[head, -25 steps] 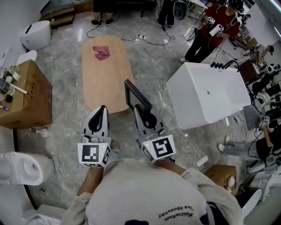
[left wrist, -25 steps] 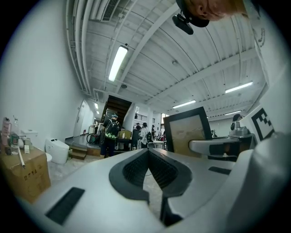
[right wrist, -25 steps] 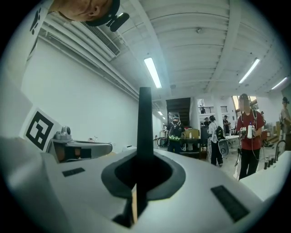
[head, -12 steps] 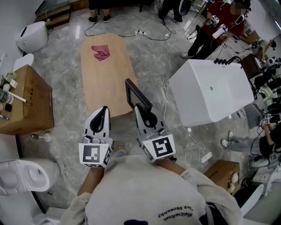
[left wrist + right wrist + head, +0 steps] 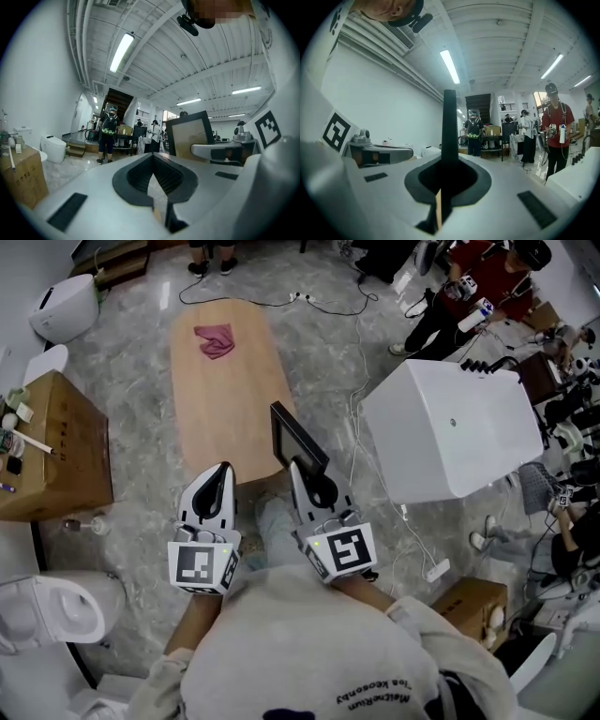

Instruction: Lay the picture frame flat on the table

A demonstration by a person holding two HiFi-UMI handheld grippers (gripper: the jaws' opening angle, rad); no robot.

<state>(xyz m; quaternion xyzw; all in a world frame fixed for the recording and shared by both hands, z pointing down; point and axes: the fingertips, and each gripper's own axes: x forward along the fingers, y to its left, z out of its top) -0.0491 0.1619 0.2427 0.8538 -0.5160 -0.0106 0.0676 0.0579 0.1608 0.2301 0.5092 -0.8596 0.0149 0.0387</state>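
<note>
The picture frame (image 5: pixel 298 439), black-edged with a pale backing, stands upright on its edge in my right gripper (image 5: pixel 302 471), which is shut on its lower edge. It hangs beside the near end of the oval wooden table (image 5: pixel 225 390). In the right gripper view the frame (image 5: pixel 449 126) shows edge-on as a dark vertical bar rising from between the closed jaws. My left gripper (image 5: pixel 221 472) is shut and empty, just left of the right one. In the left gripper view the frame (image 5: pixel 190 136) shows its pale side at the right.
A pink cloth (image 5: pixel 216 340) lies at the table's far end. A large white box (image 5: pixel 455 427) stands to the right, and a cardboard box (image 5: pixel 52 451) with small items stands to the left. Toilets (image 5: pixel 56 610) sit at the left. Cables run over the floor. People stand at the back.
Both grippers and the frame have come closer to the table's near end. The frame stays upright in the right gripper, and the left gripper stays shut.
</note>
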